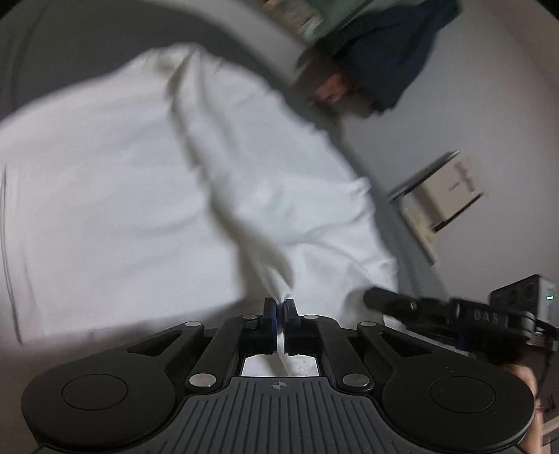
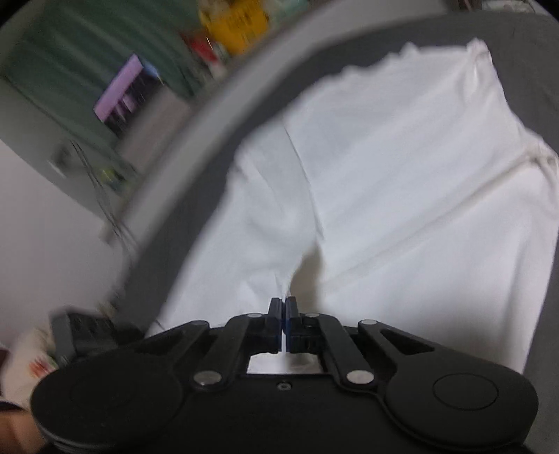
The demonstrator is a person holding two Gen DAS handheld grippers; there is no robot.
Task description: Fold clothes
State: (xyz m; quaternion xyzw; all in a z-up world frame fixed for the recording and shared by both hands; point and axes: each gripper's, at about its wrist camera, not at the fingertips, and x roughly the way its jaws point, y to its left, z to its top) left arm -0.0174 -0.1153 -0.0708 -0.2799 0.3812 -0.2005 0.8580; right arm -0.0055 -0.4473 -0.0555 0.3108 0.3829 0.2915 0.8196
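A white garment (image 1: 122, 195) lies spread on a grey round table (image 1: 70, 52). My left gripper (image 1: 279, 305) is shut on a pinch of its near edge, and the cloth rises in a ridge from the pinch. The right gripper's body (image 1: 436, 310) shows at the right of the left wrist view, at the garment's edge. In the right wrist view my right gripper (image 2: 283, 304) is shut on another part of the white garment (image 2: 401, 181), with cloth pulled into a fold at the fingertips. Both views are blurred by motion.
The table's grey rim (image 2: 195, 174) curves round the garment. Beyond it stand a dark blue cloth (image 1: 394, 56), a white box (image 1: 447, 188), a dark device (image 1: 524, 290), a purple-lit screen (image 2: 122, 94) and yellow items (image 2: 237, 24).
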